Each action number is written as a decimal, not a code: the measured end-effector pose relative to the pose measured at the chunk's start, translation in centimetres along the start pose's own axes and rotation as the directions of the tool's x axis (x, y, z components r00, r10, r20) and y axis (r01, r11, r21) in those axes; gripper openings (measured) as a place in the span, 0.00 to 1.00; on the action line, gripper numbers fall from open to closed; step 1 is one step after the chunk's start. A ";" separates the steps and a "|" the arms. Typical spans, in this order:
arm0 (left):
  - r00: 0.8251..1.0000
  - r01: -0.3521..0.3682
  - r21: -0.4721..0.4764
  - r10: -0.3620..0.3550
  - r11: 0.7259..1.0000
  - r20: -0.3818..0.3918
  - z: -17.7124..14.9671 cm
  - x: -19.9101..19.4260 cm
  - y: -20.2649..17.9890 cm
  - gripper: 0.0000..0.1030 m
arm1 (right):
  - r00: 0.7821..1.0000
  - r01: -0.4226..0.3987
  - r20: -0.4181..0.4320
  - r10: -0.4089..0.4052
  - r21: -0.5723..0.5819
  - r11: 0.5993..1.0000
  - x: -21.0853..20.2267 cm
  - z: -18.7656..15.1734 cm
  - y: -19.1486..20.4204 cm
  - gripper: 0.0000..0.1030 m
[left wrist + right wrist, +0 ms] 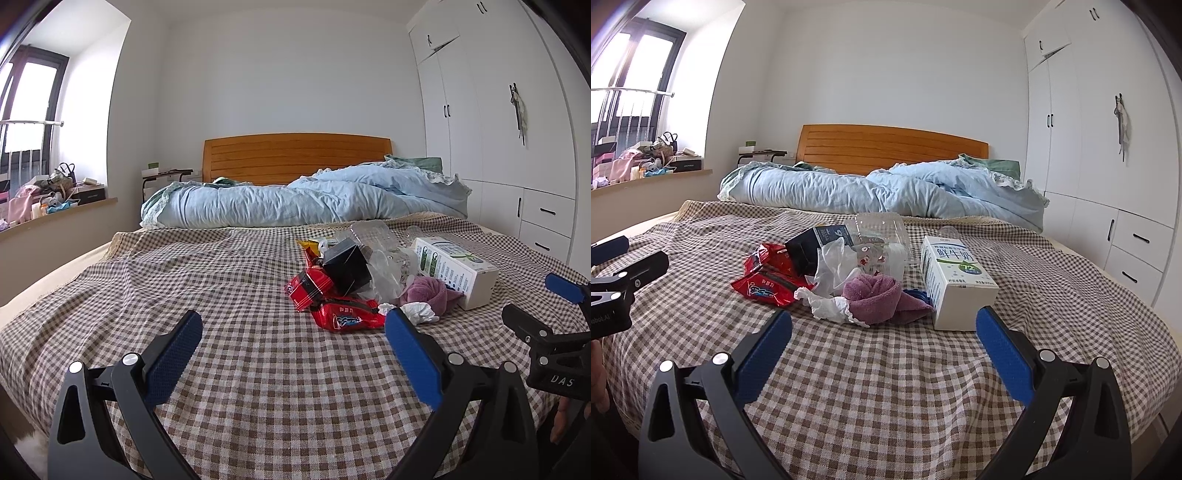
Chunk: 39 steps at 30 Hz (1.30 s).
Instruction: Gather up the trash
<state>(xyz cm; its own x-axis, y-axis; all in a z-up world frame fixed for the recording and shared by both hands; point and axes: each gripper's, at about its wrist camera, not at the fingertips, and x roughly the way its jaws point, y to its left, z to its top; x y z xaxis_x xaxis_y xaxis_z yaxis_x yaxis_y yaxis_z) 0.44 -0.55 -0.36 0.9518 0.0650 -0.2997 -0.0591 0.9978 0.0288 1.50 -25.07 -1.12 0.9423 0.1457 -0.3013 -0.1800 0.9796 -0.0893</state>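
Both grippers are hovering low over the foot of the bed [258, 369], and neither is carrying anything: the left gripper [293, 332] is standing wide, and the right gripper [884, 332] is gaping just as wide beside it.

The trash is lying in one heap on the checked bedspread, ahead of both tools and short of the blue quilt [295, 203]. From the left gripper it is sitting ahead and off to the right, with the red snack wrapper [347, 317] as its nearest piece. From the right gripper the heap is almost straight ahead, and the milk carton [956, 284] is lying just beyond its right finger, its long axis running away toward the headboard, one end facing the tool. So I judge the right hand the nearer for the carton and the left for the wrapper.

The right view is showing the crumpled tissue [831, 306] touching the purple cloth [882, 295], and a blue bit tucked between cloth and carton; the left view is hiding that bit but showing a yellow wrapper [308, 243] behind the black box [347, 266].
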 end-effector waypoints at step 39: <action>0.989 0.040 0.060 -0.031 0.997 -0.142 2.7 7.5 0.8 0.93 | 0.989 0.048 -0.140 -0.038 0.067 0.997 5.9 3.7 -4.8 0.93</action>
<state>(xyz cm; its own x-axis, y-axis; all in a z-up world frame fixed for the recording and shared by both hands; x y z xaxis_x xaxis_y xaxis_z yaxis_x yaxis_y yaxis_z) 8.39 0.70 0.00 0.9007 0.0347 -0.4331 -0.0027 0.9972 0.0743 8.92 -28.42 1.04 0.8998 0.0876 -0.4275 -0.1155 0.9925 -0.0398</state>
